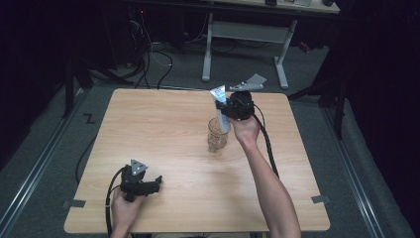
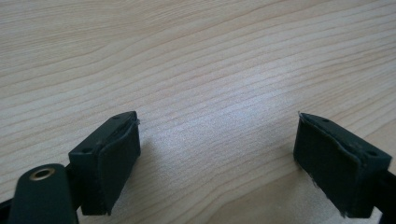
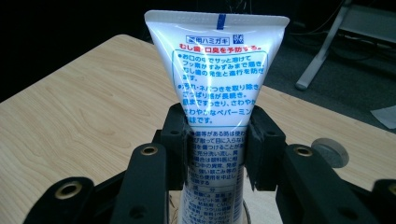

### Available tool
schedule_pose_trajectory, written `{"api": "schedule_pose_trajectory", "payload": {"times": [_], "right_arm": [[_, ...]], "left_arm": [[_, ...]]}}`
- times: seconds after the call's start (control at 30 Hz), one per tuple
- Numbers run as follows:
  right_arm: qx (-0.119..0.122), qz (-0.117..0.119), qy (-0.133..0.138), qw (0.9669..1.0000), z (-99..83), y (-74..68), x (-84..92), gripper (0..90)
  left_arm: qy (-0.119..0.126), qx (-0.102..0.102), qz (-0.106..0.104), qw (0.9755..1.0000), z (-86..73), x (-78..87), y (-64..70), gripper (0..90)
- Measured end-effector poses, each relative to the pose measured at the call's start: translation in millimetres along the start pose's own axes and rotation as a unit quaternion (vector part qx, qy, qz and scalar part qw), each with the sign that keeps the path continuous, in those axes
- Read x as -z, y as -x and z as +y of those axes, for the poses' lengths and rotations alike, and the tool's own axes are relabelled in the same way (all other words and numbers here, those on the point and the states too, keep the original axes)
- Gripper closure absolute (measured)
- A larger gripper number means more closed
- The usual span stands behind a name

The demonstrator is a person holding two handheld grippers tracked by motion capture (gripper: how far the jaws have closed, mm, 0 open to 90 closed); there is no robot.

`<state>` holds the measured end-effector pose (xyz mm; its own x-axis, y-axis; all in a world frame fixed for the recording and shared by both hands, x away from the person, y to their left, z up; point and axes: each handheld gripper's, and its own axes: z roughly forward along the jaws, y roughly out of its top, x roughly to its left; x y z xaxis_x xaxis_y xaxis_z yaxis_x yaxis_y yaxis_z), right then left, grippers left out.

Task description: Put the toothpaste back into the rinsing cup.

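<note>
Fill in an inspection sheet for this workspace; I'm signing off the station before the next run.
Surface: light wooden table, bare grain under the left jaws.
Job's things: white printed toothpaste tube, flat crimped end up, lower end in the clear glass cup near the table's middle.
Clutter: grey round disc on the table beyond the tube.
Grippers: right gripper shut on the tube; left gripper open, low over the table near the front edge.
Cables: black cable along the right forearm; another loops from the left gripper.
Surroundings: dark room, grey floor, white-legged desk behind, cables beneath it.
</note>
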<state>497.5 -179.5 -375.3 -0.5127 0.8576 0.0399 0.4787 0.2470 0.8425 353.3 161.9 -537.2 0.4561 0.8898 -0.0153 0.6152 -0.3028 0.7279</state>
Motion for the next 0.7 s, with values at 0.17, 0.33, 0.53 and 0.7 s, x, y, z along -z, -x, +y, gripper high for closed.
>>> {"api": "schedule_pose_trajectory", "payload": {"times": [0.17, 0.33, 0.53, 0.7], "right_arm": [[0.008, 0.002, 0.005, 1.0, -1.1, -2.2, -2.5, 64.5], [0.012, 0.003, 0.0, 0.9999, -2.4, -5.6, -6.7, 64.4], [0.011, 0.006, -0.009, 0.9999, -7.0, -6.5, -13.7, 64.1], [0.009, 0.004, -0.019, 0.9998, -10.6, -4.7, -18.0, 64.0]], "left_arm": [[0.0, 0.0, 0.0, 1.0, 0.0, 0.0, 0.0, 15.0], [0.0, 0.0, 0.0, 1.0, -0.1, 0.1, 0.0, 15.0], [0.0, 0.0, 0.0, 1.0, -0.1, 0.1, 0.0, 15.0], [0.0, 0.0, -0.001, 1.0, -0.2, 0.2, 0.0, 15.0]]}}
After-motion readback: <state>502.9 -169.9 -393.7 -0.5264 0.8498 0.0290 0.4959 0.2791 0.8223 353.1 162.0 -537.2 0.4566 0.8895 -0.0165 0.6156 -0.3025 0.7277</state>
